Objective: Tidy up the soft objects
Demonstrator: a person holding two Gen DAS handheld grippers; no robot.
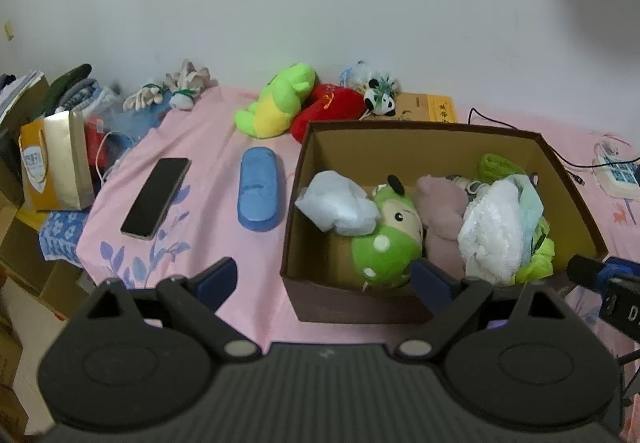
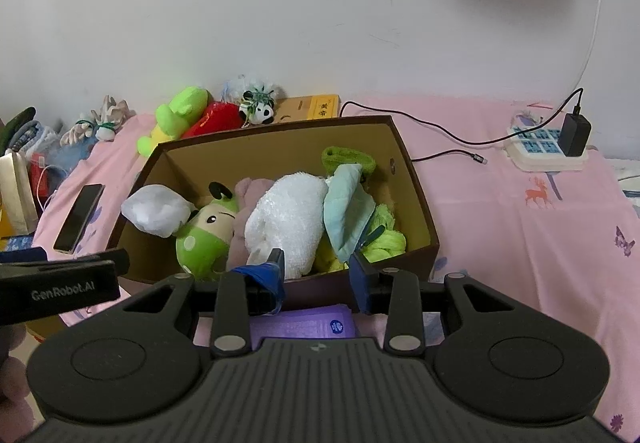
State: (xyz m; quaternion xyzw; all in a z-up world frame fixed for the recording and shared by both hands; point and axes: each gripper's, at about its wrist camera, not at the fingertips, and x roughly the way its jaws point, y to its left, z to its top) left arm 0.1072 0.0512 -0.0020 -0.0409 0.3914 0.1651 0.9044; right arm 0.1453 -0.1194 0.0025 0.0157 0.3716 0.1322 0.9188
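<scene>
We see a plain white wall (image 2: 280,3) with a soft shadow at its upper right, a bed under a pink printed sheet (image 2: 520,243), and stacked cardboard boxes (image 1: 24,263) at left.

Box (image 1: 568,179): dark brown outside, tan cardboard inside. In it: green plush (image 1: 386,243) with white dots, beige face, black ears; white fluffy towel (image 1: 492,231); pale pink plush (image 1: 440,207); lime-green fabric (image 1: 496,163); light teal cloth (image 2: 346,203); white crumpled bag (image 1: 340,207).
Bedsheet (image 1: 216,131): pink, blue leaf print; orange deer and purple butterfly motifs in right wrist view.
Behind box: lime-green and yellow frog plush (image 1: 276,103); red plush (image 1: 332,107) with gold marking; black-and-white panda (image 1: 380,97).
Phone (image 1: 156,197): black. Case (image 1: 260,193): blue. Gripper pads (image 1: 214,281): dark blue.
</scene>
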